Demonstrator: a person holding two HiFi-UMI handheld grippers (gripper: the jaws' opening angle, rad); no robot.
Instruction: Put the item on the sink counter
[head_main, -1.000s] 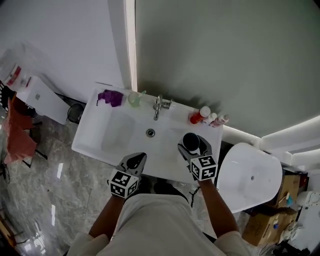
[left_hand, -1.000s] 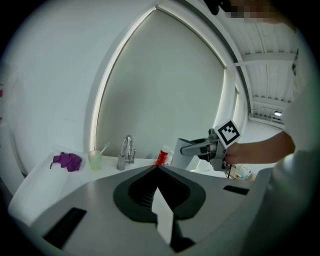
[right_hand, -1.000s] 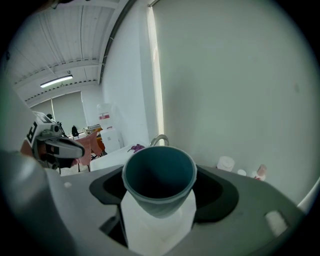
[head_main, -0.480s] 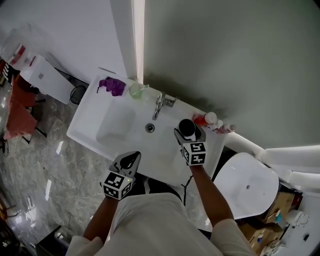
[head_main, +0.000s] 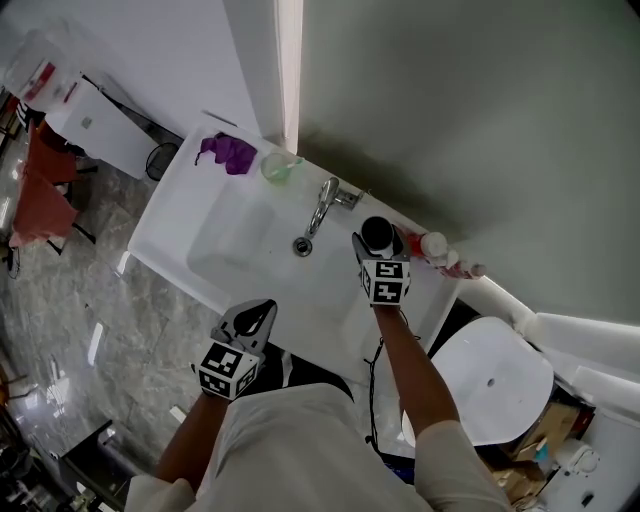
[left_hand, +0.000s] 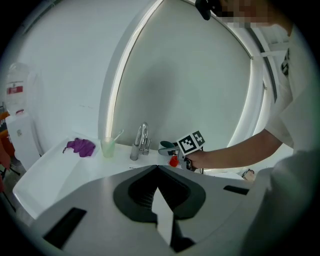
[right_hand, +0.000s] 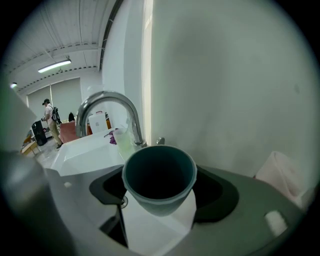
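A dark teal cup (head_main: 377, 235) (right_hand: 159, 175) stands upright between the jaws of my right gripper (head_main: 379, 243) (right_hand: 159, 192), which is shut on it. Cup and gripper are over the white sink counter (head_main: 195, 195), just right of the chrome faucet (head_main: 325, 202) (right_hand: 107, 107) and close to the back wall. Whether the cup's base touches the counter I cannot tell. The left gripper view shows the same cup (left_hand: 167, 147) beside the faucet (left_hand: 141, 141). My left gripper (head_main: 260, 312) (left_hand: 157, 167) hangs at the counter's front edge, jaws together and empty.
A purple cloth (head_main: 228, 152) and a green tumbler with a toothbrush (head_main: 279, 167) sit at the back left of the counter. Red and white bottles (head_main: 440, 250) stand at the back right corner. The drain (head_main: 303, 246) lies mid-basin. A white toilet (head_main: 490, 380) is to the right.
My right gripper has carried the cup farther back toward the wall, level with the faucet. The left gripper has stayed near the front edge.
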